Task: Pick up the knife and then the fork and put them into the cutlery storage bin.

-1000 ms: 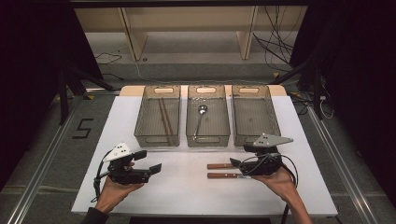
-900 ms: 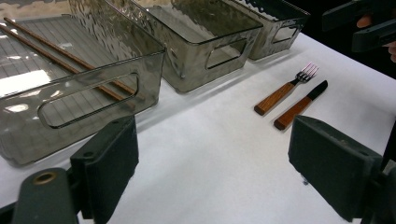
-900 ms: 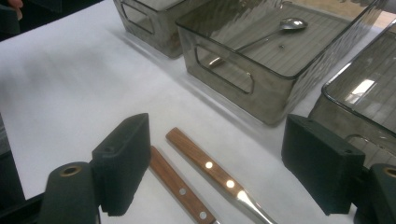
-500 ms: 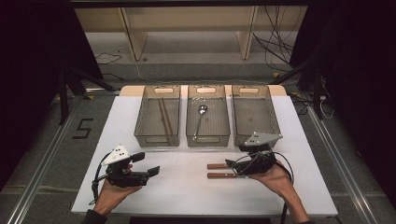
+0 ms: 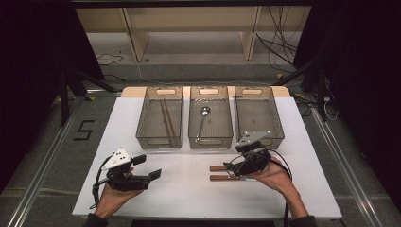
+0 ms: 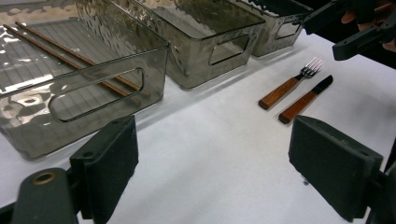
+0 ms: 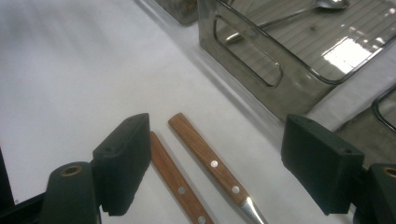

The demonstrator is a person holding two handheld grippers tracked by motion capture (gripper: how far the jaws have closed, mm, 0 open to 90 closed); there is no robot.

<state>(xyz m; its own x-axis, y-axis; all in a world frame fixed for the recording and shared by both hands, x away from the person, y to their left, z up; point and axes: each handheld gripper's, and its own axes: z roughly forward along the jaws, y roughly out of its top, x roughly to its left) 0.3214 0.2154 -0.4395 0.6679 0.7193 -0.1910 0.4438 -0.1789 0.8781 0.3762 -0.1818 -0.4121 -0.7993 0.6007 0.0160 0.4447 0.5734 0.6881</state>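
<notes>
Right gripper [image 5: 236,166] first: it hangs low over the white table [image 5: 189,198], jaws spread wide, nothing between them. In the right gripper view those jaws straddle two wooden handles lying side by side on the table; the fork handle [image 7: 212,165] sits in the open gap, the knife handle [image 7: 175,179] runs just beside the left-hand jaw as that view shows it, and whether that jaw touches it cannot be told. From above, the right hand [image 5: 276,177] cradles the tool from the near side, grey plate on top, cable trailing toward the table's near edge.

Over to the left gripper [image 5: 150,166]: jaws wide apart as well, empty, held by the left hand [image 5: 111,198] near the front left of the table and pointing across toward the cutlery. Its own view looks between the two black jaws at bare white surface, with the fork [image 6: 289,84] and the knife [image 6: 306,99] lying parallel farther off, tines and dark blade pointing away, and the other gripper poised above them.

Beyond both tools, three clear grey bins stand in a row. The left bin [image 5: 160,139] holds a pair of chopsticks [image 5: 166,118]. The middle bin [image 5: 210,140] holds a spoon [image 5: 202,120]. The right bin [image 5: 272,111] stands just behind the right gripper.
</notes>
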